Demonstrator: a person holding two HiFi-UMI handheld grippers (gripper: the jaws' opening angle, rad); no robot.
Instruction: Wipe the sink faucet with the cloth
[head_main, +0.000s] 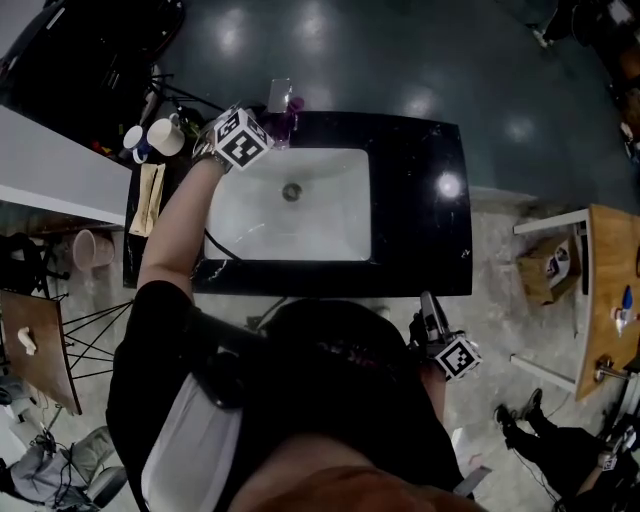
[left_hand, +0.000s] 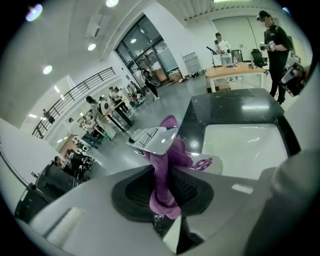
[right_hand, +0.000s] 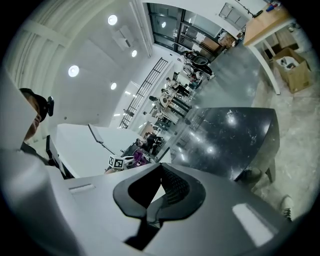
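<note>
No words, brands or numbers can be read. Black-and-white square markers stand on the far cube (head_main: 243, 138) and the near cube (head_main: 458, 357). The purple print (left_hand: 204, 164) on a white piece is illegible.

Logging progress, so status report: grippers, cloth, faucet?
Left gripper shut on purple cloth, cloth against faucet. Right gripper shut, empty. Nothing in the way.

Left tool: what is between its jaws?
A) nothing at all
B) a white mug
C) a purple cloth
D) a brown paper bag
C: in the left gripper view, the left tool pinches a purple cloth between its jaws, and the cloth sticks out past them.
</note>
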